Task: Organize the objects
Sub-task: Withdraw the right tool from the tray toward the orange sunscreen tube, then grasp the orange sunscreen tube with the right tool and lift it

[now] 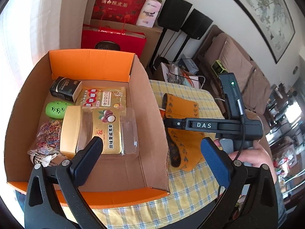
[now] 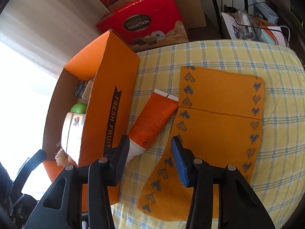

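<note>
Now | my right gripper [image 2: 149, 153] gapes over the orange tube's [image 2: 152, 117] white cap, tube just ahead beside the fruit box [image 2: 116, 87] | left gripper [image 1: 152, 156] open, empty, above box | risk: round cap squirts sideways.

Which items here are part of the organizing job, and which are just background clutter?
Job: orange box, orange tube, orange sock, nut jar, green egg, right gripper.
Clutter: red gift bags, speakers, sofa, painting.
</note>
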### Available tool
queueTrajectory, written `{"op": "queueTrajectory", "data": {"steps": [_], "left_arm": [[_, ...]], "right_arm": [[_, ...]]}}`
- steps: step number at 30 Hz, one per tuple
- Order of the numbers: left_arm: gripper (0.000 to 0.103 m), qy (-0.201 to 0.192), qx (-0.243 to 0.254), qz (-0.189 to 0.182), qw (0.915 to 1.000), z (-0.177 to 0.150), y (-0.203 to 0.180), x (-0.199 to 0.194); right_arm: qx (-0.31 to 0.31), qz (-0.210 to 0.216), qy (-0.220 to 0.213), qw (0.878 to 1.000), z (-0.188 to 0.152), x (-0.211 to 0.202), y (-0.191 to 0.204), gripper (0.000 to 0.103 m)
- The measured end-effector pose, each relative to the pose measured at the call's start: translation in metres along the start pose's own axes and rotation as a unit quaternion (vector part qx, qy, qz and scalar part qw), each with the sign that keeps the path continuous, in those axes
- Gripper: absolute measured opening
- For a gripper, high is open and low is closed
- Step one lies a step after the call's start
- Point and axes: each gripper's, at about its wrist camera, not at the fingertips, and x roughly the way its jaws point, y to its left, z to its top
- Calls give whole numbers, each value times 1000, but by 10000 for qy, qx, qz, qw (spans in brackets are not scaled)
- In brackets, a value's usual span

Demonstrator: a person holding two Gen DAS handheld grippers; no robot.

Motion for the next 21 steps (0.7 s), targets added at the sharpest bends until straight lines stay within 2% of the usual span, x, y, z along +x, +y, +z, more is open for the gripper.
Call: {"op": "queueTrajectory", "data": {"steps": [9, 16, 21], "left_arm": [[103, -43, -172, 1, 9998, -1, 16, -3], [103, -24, -253, -43, 9997, -3, 23, -2], [103, 8, -290, -78, 9995, -5, 24, 0]], "right_arm": [[452, 271, 91, 9986, 6, 25, 0, 42], [644, 234, 161, 9975, 10, 39, 0, 45], [565, 126, 133, 9982, 12, 40, 3, 44]]}}
